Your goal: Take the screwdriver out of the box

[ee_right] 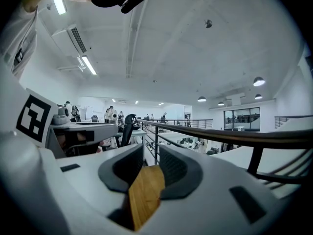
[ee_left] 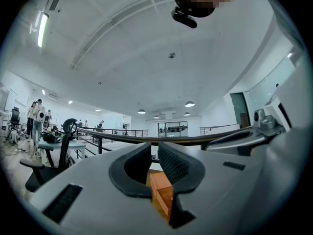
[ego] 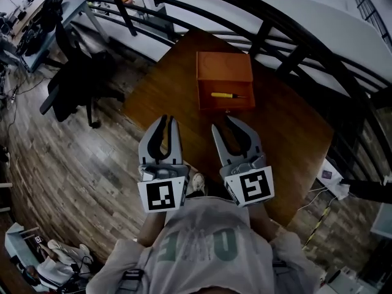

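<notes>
On the table [ego: 288, 133] at twelve o'clock: screwdriver [ego: 228, 95] lying in the open box [ego: 224, 72].
Light, stiff and slim, it may roll; take the yellow handle. It lies well ahead of both grippers: left gripper [ego: 168, 120] closed and empty, right gripper [ego: 223, 122] seemingly barely parted, empty.

Box [ego: 224, 69] orange; screwdriver [ego: 224, 95] yellow; table [ego: 165, 90] brown w/ wood grain; floor [ego: 73, 164] grey-brn planks.
</notes>
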Available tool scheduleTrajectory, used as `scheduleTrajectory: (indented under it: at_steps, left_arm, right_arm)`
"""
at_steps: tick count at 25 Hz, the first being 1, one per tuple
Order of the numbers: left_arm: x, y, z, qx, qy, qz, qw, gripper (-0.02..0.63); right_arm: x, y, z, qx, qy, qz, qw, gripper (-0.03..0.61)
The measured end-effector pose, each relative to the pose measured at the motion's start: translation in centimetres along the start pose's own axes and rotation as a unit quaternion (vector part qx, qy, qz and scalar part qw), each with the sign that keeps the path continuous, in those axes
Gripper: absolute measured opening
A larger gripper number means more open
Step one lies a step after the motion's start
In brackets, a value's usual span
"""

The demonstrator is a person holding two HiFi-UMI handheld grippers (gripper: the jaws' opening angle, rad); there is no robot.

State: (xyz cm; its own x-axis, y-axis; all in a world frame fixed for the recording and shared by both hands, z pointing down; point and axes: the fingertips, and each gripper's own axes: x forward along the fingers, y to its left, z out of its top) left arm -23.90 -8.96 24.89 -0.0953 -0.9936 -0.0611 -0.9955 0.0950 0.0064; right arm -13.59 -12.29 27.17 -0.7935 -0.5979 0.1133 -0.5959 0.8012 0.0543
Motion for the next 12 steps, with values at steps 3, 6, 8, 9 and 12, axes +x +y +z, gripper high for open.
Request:
scheduleTrajectory:
  at_steps: [3,6,8,9,12]
  left_arm:
    - [0.7,-0.5,-0.7,-0.004,0.016,-0.003,0.9999,0.044]
    - [1.4,-1.1,-0.7,-0.004,0.017,-0.017,0.9997,0.044]
    - [2.0,-1.6,-0.6,0.010,0.017,-0.027,0.9994,0.044]
    - [2.3,-1.9,-0.6,0.017,0.019,-0.033,0.9991,0.044]
    - [3.3,-3.2,-0.8,0.033,0.027,-0.058,0.9974,0.049]
  right_arm:
    - [-0.4,-0.9,0.1,0.002,-0.002,-0.008,1.000,0.109]
    - [-0.7,-1.7,-0.2,0.009,0.000,-0.017,1.000,0.109]
    - [-0.9,-2.2,-0.4,0.012,0.002,-0.023,1.000,0.109]
    - [-1.1,-2.5,-0.4,0.013,0.003,-0.025,1.000,0.109]
    - [-1.5,-3.3,-0.6,0.017,0.006,-0.032,0.999,0.109]
